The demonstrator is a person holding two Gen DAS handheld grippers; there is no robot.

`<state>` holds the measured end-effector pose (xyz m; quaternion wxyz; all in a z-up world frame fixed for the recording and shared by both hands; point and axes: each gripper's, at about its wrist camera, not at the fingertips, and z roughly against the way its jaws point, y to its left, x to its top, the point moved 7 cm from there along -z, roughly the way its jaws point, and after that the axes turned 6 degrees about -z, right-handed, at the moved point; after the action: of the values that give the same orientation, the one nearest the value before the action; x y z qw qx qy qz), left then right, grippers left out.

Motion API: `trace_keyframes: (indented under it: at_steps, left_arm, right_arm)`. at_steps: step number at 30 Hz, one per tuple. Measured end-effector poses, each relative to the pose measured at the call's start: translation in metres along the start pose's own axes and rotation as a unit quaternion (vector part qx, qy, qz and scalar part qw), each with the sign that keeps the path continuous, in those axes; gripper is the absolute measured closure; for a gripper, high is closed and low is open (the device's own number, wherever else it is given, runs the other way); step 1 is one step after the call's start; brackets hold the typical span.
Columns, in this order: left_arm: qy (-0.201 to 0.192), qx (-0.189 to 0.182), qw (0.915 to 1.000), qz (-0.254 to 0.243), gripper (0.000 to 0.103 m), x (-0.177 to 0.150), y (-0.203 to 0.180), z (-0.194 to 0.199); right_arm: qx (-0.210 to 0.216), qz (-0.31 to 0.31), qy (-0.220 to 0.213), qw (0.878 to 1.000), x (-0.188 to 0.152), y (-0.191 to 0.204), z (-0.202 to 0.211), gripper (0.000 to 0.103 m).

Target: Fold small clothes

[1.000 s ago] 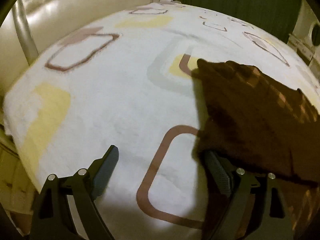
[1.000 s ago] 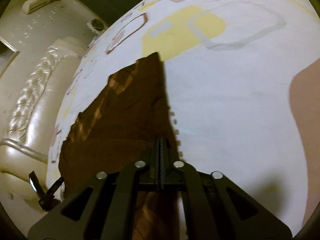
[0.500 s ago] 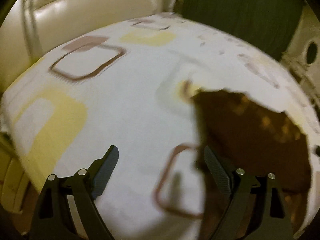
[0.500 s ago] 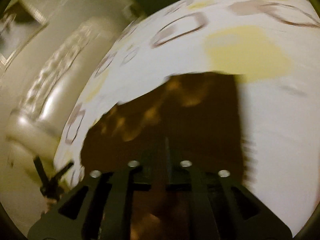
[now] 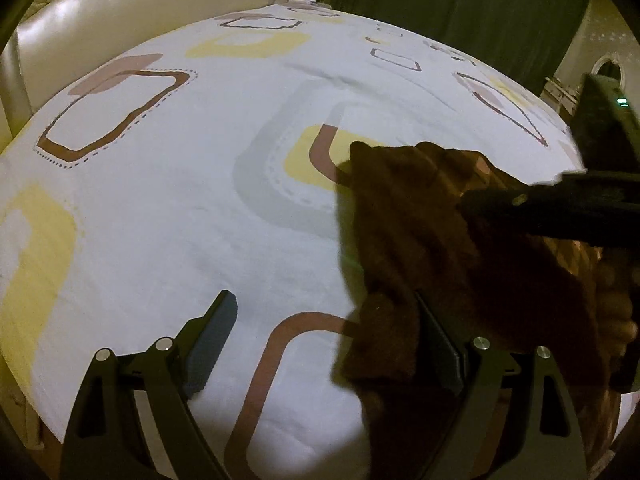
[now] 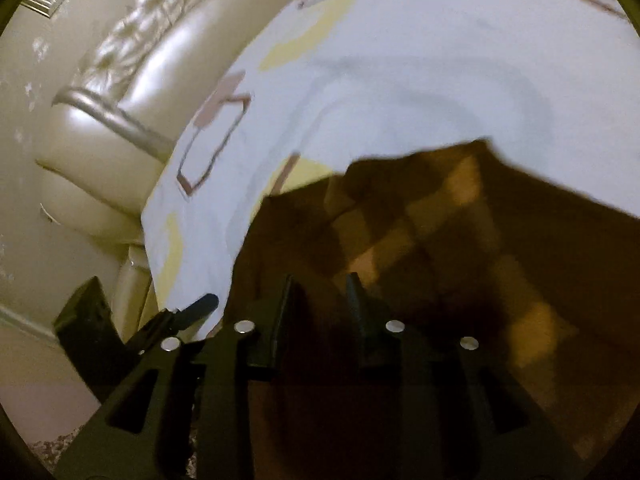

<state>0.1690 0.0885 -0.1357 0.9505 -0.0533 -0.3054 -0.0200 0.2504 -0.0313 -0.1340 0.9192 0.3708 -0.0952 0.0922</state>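
on the bed: a brown cloth is being folded over

closest to the left camera, the left gripper [image 5: 320, 300] is held wide open, and nothing is pinched in it. one of its fingers is just beside the near edge of the brown cloth [image 5: 420, 220], which is spread on the patterned sheet [image 5: 180, 200], over to the right of that view. part of the cloth looks lifted off the sheet, with a shadow under its edge.

the right gripper [image 6: 320, 284] is set over the cloth. its two fingers are seen a little apart, with dark cloth in the gap. it cannot be told if the cloth is pinched there or only lies under the fingers.

the step in hand looks like one side of the cloth being carried across to make a fold. next, the carried edge should be laid flat on the rest of the cloth and let go. then the near edge could be taken by the open left gripper.

much is hard to see. the right view is blurred. the cloth is very dark, so its folds and its kind cannot be made out, and its right side is cut off.

farther away, a cream padded headboard [image 5: 120, 12] and a dark curtain [image 5: 460, 8] are seen.
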Motion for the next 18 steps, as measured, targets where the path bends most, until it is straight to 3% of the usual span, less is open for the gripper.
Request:
trace_keyframes:
  at_steps: [4, 10, 14, 18]
  left_arm:
    - [-0.006, 0.004, 1.0, -0.001, 0.015, -0.002, 0.0, 0.001]
    - [-0.009, 0.016, 0.9998, -0.007, 0.014, -0.002, -0.001, -0.002]
    - [-0.005, -0.008, 0.9999, -0.01, 0.015, -0.003, 0.004, 0.004]
    - [0.006, -0.053, 0.9986, -0.002, 0.015, -0.019, 0.013, 0.025]
  right_arm:
    - [-0.039, 0.016, -0.01, 0.999, -0.001, -0.006, -0.005, 0.1]
    - [-0.035, -0.033, -0.047, 0.998, 0.003, -0.023, 0.005, 0.101]
    - [-0.016, -0.066, -0.1, 0.993, -0.004, -0.034, 0.052, 0.094]
    - [-0.002, -0.074, -0.155, 0.985, -0.038, -0.047, 0.126, 0.074]
